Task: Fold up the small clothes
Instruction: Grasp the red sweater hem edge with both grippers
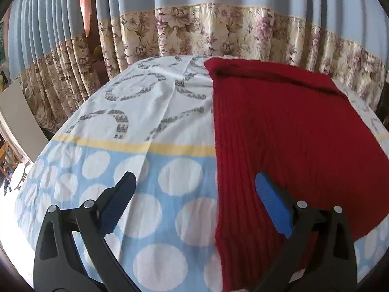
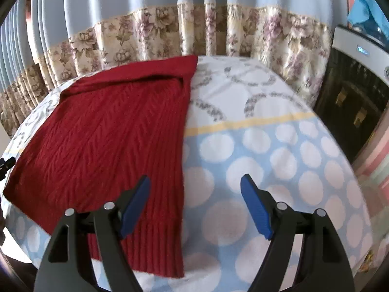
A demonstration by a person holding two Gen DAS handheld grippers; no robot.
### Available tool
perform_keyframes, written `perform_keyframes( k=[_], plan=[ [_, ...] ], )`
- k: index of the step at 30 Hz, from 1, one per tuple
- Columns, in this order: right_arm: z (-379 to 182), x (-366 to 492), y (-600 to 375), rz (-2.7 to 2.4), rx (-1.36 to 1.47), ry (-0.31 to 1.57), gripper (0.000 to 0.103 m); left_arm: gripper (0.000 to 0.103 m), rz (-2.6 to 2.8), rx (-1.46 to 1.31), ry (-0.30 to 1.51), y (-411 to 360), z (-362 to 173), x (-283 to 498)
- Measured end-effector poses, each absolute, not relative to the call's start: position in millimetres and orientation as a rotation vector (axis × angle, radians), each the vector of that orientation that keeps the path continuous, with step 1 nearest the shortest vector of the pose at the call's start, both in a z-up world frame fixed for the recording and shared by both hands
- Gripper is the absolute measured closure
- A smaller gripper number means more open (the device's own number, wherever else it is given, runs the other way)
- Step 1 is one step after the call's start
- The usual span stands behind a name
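Backdrop: blue curtains [image 1: 218, 4] with a floral band hang right behind the bench, folds running all along the far edge.
Bench: draped in a patterned cloth [image 1: 150, 126], white with grey rings at the far end, a yellow stripe across the middle, pale blue with white dots up close.
Garment: red knit sweater [image 1: 291, 126] lies flat on that cloth, folded into a long narrow shape, ribbed hem nearest the cameras, far end folded over near the curtains.
Garment, right view: same sweater [image 2: 109, 133] fills the left half, its straight edge running up the middle of the cloth [image 2: 267, 158].
Left hand-held gripper: [image 1: 195, 186] jaws spread wide, nothing between them; one blue pad [image 1: 272, 202] is over the sweater's left edge, the other over dotted cloth. Touching or hovering, cannot tell.
Right hand-held gripper: [image 2: 195, 187] jaws also wide apart and empty; left pad [image 2: 136, 206] over the sweater near the hem, right pad over bare cloth.
Off to the side: a white appliance [image 2: 359, 56] with a dark front stands right of the bench.
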State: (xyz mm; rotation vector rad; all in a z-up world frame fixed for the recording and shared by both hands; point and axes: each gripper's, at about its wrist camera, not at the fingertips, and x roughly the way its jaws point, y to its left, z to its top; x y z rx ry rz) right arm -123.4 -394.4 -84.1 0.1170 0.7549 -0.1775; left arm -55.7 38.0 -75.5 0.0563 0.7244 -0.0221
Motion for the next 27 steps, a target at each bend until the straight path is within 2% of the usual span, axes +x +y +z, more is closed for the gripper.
perform_keyframes(
  k=[5, 6, 7, 8, 9, 11, 14, 22, 26, 27],
  plan=[
    [-96, -132, -384, -0.137, 0.142, 0.777, 0.038, 0.006, -0.032, 0.059, 0.746, 37, -75, -63],
    [-98, -132, -380, -0.133, 0.130, 0.781, 0.043, 0.006, -0.035, 0.058, 0.754, 37, -77, -65],
    [-100, -132, -376, -0.124, 0.114, 0.793, 0.054, 0.006, -0.042, 0.060, 0.761, 36, -77, -65],
    [-101, -132, -373, -0.116, 0.103, 0.796, 0.060, 0.006, -0.044, 0.055, 0.763, 36, -78, -66],
    [-101, -133, -371, -0.113, 0.098, 0.792, 0.063, 0.006, -0.044, 0.054, 0.764, 35, -78, -67],
    [-103, -135, -367, -0.098, 0.097, 0.794, 0.076, 0.006, -0.057, 0.059, 0.772, 32, -78, -68],
    [-104, -137, -358, -0.091, 0.059, 0.777, 0.087, 0.007, -0.074, 0.049, 0.784, 31, -80, -69],
    [-103, -140, -356, -0.083, 0.038, 0.756, 0.088, 0.009, -0.111, 0.050, 0.840, 16, -91, -71],
    [-104, -141, -355, -0.096, 0.031, 0.752, 0.088, 0.026, -0.134, 0.050, 0.859, 7, -97, -74],
    [-104, -141, -356, -0.096, 0.040, 0.748, 0.088, 0.036, -0.148, 0.053, 0.860, 4, -97, -75]
  ],
)
